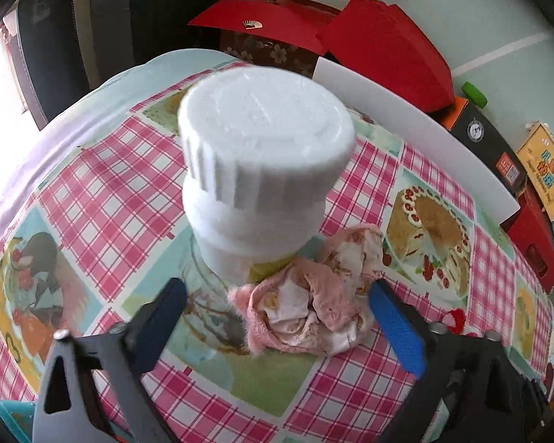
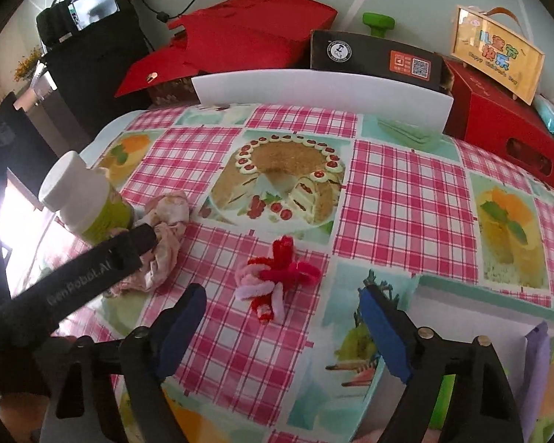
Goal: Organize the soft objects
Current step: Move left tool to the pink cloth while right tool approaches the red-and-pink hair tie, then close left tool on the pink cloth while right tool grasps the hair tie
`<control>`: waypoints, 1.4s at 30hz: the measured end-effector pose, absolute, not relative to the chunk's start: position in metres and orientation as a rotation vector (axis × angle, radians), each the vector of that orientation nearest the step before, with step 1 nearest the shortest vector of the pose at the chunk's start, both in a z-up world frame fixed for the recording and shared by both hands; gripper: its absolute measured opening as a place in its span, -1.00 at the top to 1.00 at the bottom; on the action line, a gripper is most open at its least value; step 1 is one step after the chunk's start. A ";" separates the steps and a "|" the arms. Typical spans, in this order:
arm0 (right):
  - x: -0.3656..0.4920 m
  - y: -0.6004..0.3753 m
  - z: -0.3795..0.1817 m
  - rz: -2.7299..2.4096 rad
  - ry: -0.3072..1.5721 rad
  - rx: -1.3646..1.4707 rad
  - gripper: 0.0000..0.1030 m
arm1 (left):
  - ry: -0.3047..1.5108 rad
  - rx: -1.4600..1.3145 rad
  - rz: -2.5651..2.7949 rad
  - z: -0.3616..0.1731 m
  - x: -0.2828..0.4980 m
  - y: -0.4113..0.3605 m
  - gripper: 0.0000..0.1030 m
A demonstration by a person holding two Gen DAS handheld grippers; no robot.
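A crumpled pink cloth point(image 1: 314, 295) lies on the checked tablecloth point(image 1: 110, 192), right against the foot of a jar with a big white cap point(image 1: 266, 140). My left gripper point(image 1: 277, 291) is open, its blue pads either side of the cloth and clear of it. In the right wrist view a red, pink and white tangle of fuzzy wire point(image 2: 277, 277) lies just ahead of my open right gripper point(image 2: 281, 295), with nothing between the fingers. The same cloth point(image 2: 166, 221) and jar point(image 2: 85, 199) show at the left, with a finger of the left gripper point(image 2: 129, 247) over the cloth.
A white board point(image 2: 321, 88) stands along the table's far edge. Behind it are red boxes point(image 2: 247, 26), a black box point(image 2: 376, 59), a yellow sign point(image 2: 498, 51) and a green knob point(image 2: 378, 22). A purple and white object point(image 2: 535, 361) sits at the near right.
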State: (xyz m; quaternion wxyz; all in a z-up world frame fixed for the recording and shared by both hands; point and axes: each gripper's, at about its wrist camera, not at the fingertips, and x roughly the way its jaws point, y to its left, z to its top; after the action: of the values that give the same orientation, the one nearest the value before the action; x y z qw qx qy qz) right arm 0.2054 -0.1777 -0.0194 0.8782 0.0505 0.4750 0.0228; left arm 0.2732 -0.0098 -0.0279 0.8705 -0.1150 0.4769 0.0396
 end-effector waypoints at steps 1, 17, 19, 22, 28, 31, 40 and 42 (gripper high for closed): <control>0.207 -0.177 -0.020 0.050 0.995 0.105 -0.59 | 1.002 -0.239 0.081 -0.029 0.274 -0.011 -0.66; 0.214 -0.172 -0.035 0.072 1.014 0.103 0.14 | 1.000 -0.248 0.063 -0.033 0.281 -0.015 0.42; 0.213 -0.173 -0.034 0.071 1.008 0.104 0.34 | 1.002 -0.252 0.058 -0.033 0.281 -0.014 0.49; 0.211 -0.173 -0.035 0.077 1.005 0.108 0.39 | 1.005 -0.257 0.056 -0.034 0.280 -0.012 0.53; 0.206 -0.171 -0.035 0.087 1.005 0.115 0.42 | 1.014 -0.268 0.058 -0.033 0.272 -0.003 0.57; 0.203 -0.170 -0.035 0.090 1.008 0.115 0.43 | 1.020 -0.269 0.058 -0.032 0.267 -0.004 0.61; 0.193 -0.168 -0.034 0.088 1.023 0.114 0.43 | 1.039 -0.277 0.025 -0.033 0.250 -0.014 0.66; 0.189 -0.168 -0.033 0.088 1.026 0.119 0.43 | 1.043 -0.264 0.013 -0.031 0.246 -0.017 0.68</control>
State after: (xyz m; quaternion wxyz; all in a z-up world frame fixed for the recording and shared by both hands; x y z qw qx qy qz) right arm 0.1890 -0.1679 -0.0329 0.8686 0.0569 0.4904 0.0420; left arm 0.2463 -0.0167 -0.0313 0.8587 -0.1255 0.4968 0.0062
